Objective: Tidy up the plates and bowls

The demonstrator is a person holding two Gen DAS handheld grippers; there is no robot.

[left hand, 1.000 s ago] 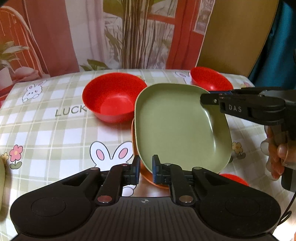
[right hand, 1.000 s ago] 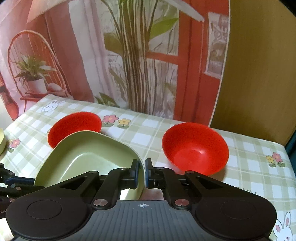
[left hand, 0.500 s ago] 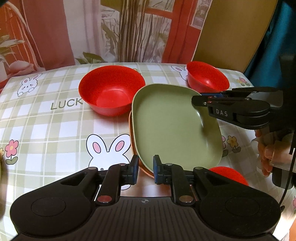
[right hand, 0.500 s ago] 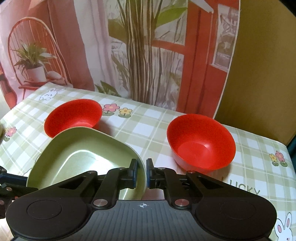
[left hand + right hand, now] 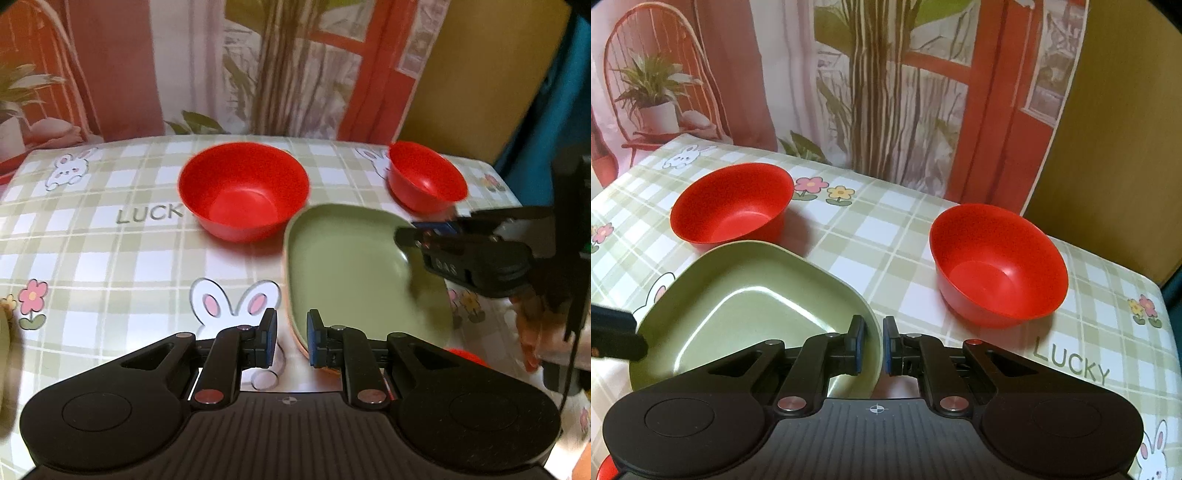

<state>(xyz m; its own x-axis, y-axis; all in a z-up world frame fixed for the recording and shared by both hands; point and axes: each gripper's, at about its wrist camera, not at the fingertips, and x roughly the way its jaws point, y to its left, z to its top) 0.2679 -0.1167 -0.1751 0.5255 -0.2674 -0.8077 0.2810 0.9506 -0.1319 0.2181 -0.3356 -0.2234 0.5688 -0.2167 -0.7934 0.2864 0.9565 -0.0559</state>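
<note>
A green square plate lies on an orange plate whose rim shows beneath it. My left gripper is slightly open at the green plate's near edge, its jaws apart and not gripping. My right gripper straddles the green plate's rim with a narrow gap; it also shows in the left wrist view. A large red bowl stands behind the plates, and a smaller red bowl at the back right.
A checked tablecloth with rabbits covers the table. A red object peeks out at the plates' right side. A printed curtain hangs behind the table. A pale green edge shows far left.
The green plate has come down flat onto the orange plate. My left gripper has opened, let go of its rim and shifted left. My right gripper's jaws have parted a little.
</note>
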